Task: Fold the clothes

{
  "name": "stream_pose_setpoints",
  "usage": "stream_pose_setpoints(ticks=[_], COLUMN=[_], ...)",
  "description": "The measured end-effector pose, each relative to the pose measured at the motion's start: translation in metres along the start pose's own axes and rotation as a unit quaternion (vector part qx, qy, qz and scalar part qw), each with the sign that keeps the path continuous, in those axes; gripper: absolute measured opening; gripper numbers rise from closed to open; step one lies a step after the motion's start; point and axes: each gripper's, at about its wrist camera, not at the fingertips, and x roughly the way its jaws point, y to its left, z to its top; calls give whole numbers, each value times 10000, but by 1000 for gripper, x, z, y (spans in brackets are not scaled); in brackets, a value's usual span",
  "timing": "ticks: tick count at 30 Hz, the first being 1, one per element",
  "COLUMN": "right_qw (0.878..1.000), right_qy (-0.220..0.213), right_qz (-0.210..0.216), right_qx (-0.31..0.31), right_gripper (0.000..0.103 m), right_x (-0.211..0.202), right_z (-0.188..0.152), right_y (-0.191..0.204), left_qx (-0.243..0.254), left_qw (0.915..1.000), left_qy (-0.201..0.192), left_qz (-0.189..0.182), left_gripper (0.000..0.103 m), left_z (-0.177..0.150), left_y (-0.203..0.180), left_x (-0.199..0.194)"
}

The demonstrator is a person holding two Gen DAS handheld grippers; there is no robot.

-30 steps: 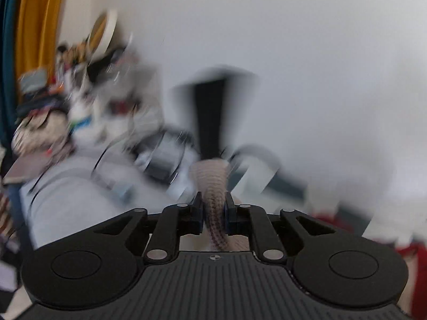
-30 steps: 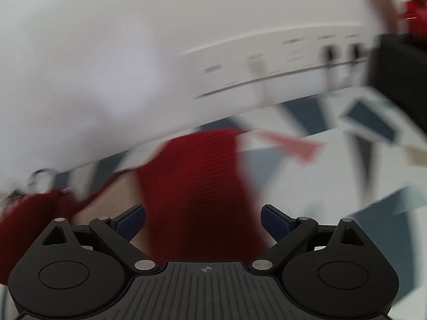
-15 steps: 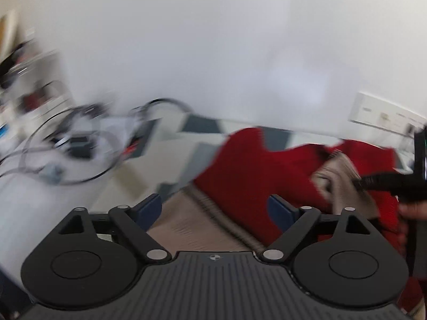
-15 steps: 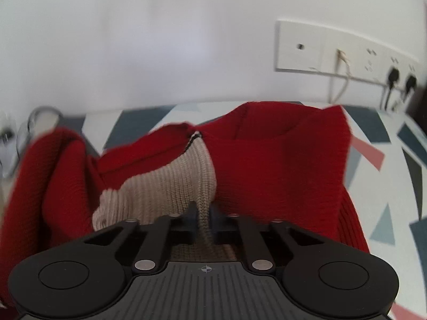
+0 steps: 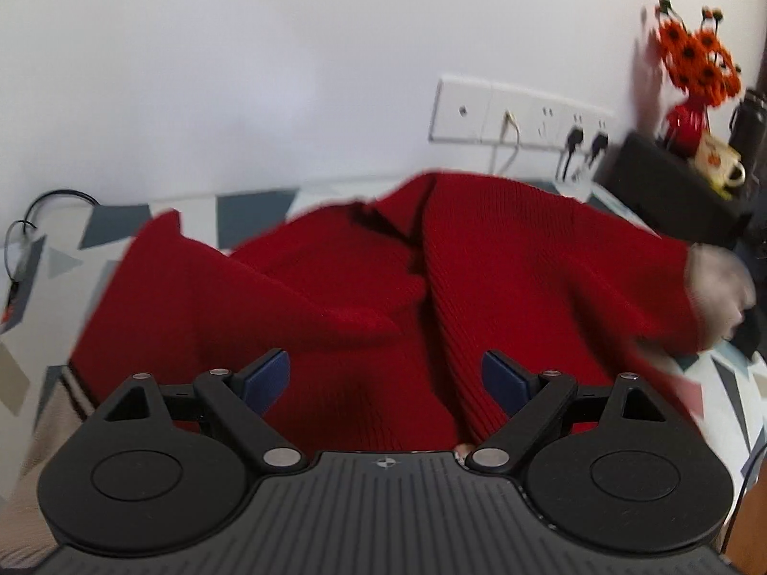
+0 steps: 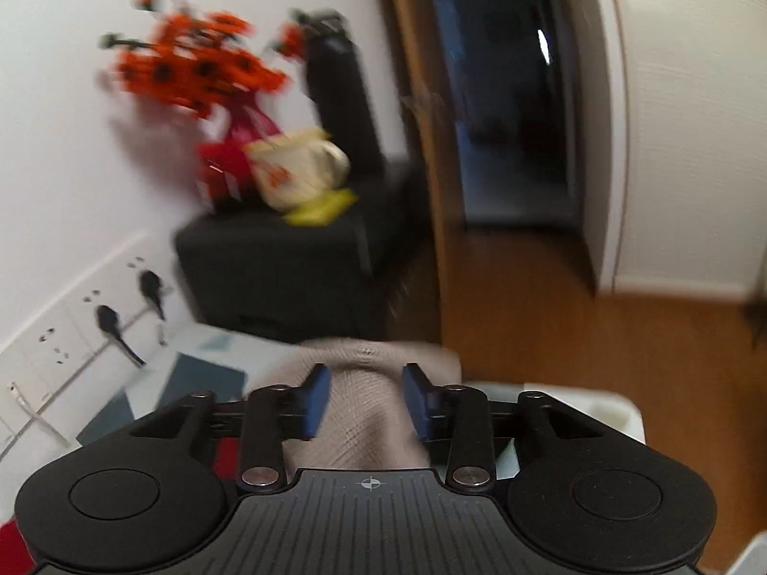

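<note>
Above the table (image 5: 239,206), which is wearing a white cloth with grey-blue triangles, the left hand-held gripper (image 5: 386,376) is hovering with its blue-padded jaws spread wide and nothing between them. Beneath it the red ribbed knit sweater (image 5: 503,278) is lying crumpled across the cloth, one sleeve stretching toward the right edge, where its beige knit cuff (image 5: 716,294) is showing, blurred.

Over at that right end, the right hand-held gripper (image 6: 366,400) is partway apart and its jaws are opening; the beige cuff (image 6: 369,412) is sitting between the blue pads, which are standing off the fabric on both sides, so nothing is being pinched.

Behind the sweater, a white wall socket strip (image 5: 517,112) is carrying black plugs. On a black box (image 6: 283,258) at the table's end, a red vase of orange flowers (image 6: 225,143) is standing beside a cream mug with an orange print (image 6: 297,170) and a dark bottle (image 6: 340,96); what the mug and the bottle are holding cannot be told.
</note>
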Motion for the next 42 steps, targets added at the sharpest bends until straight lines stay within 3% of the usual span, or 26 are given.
stream_pose_setpoints(ticks=[1, 6, 9, 10, 13, 15, 17, 19, 23, 26, 27, 29, 32, 35, 38, 40, 41, 42], right_qw=[10000, 9923, 9733, 9613, 9080, 8574, 8034, 7527, 6668, 6019, 5858, 5652, 5588, 5503, 5302, 5076, 4940, 4843], right_qy=[3, 302, 499, 551, 818, 1042, 1081, 827, 708, 518, 359, 425, 1014, 1569, 1760, 1714, 1782, 1886], right_qz=[11, 1030, 1878, 2239, 3333, 3991, 4498, 4793, 5155, 5096, 5001, 4945, 5041, 5162, 5302, 5404, 5477, 5521], right_qx=[-50, -616, -1218, -1510, -2402, -3078, -3749, -4438, -5335, -6127, -6367, -6590, -6506, -6373, -6378, -6488, -6513, -6520], right_gripper=[52, 53, 53, 53, 49, 48, 51, 66, 66, 66, 66, 66, 66, 66, 59, 41, 30, 13], right_x=[-1, -3, -5, -8, -24, -38, -53, -70, -94, -112, -117, -116, -106, -95, -88, -89, -90, -93], right_z=[-6, -38, -51, -60, -91, -119, -149, -181, -237, -273, -284, -294, -291, -284, -283, -282, -282, -280], right_y=[-3, 33, 83, 104, 174, 223, 268, 308, 361, 382, 384, 390, 404, 415, 410, 404, 402, 400], left_qx=[-25, -284, -556, -640, -787, -834, -927, -1063, -1143, -1186, -1241, -1328, -1128, -645, -438, -439, -471, -543], left_qw=[10000, 9986, 9948, 9931, 9843, 9767, 9742, 9743, 9736, 9713, 9708, 9711, 9739, 9730, 9773, 9782, 9795, 9814], left_qy=[49, 133, 129, 137, 91, 37, 151, 341, 532, 537, 563, 596, 618, 686, 626, 552, 501, 458], left_qz=[26, 431, 840, 969, 1575, 1979, 2053, 1956, 1905, 1990, 1974, 1893, 1870, 2106, 1975, 1951, 1891, 1786], left_gripper=[89, 89, 89, 89, 89, 89, 91, 91, 93, 94, 94, 94, 98, 102, 102, 92, 69, 51], left_z=[-2, 3, 5, 4, 1, -3, -7, -11, -15, -14, -14, -15, -16, -18, -17, -17, -17, -15], left_y=[1, 26, 51, 58, 81, 94, 103, 111, 111, 113, 113, 114, 108, 96, 92, 94, 96, 99], left_x=[3, 9, 11, 10, 8, 1, 1, 8, 16, 17, 17, 16, 16, 25, 31, 33, 33, 31])
